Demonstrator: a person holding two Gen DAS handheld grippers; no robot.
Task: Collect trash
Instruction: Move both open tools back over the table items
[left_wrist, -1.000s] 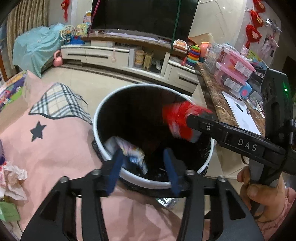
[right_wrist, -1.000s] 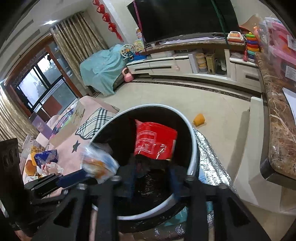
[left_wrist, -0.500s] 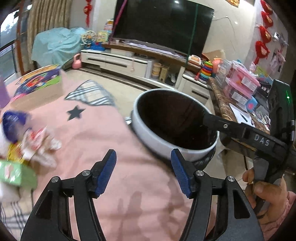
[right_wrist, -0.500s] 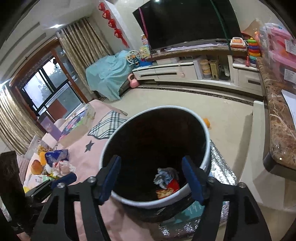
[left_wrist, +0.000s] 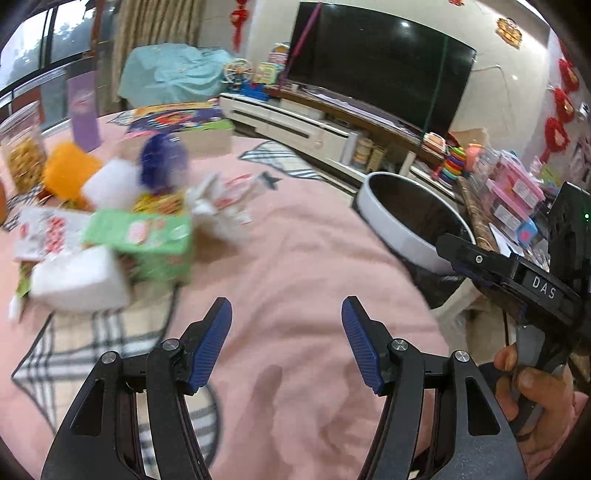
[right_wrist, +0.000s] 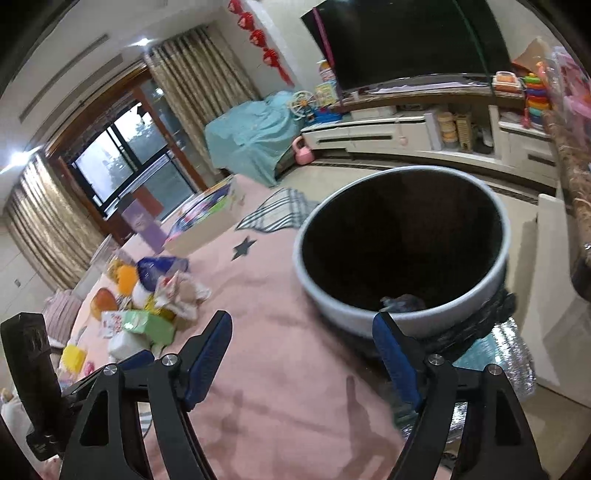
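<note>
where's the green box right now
In the left wrist view the green box lies left on the pink blanket, in the trash pile beside a white packet.

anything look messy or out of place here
Yes: a jumble of wrappers and cartons lies heaped on the pink cloth, well apart from the trash bin. Both grippers are open and empty.

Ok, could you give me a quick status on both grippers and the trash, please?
Left gripper open, empty, facing trash pile. Right gripper open, empty, beside bin. Pink cloth between: no obstacle seen.
</note>
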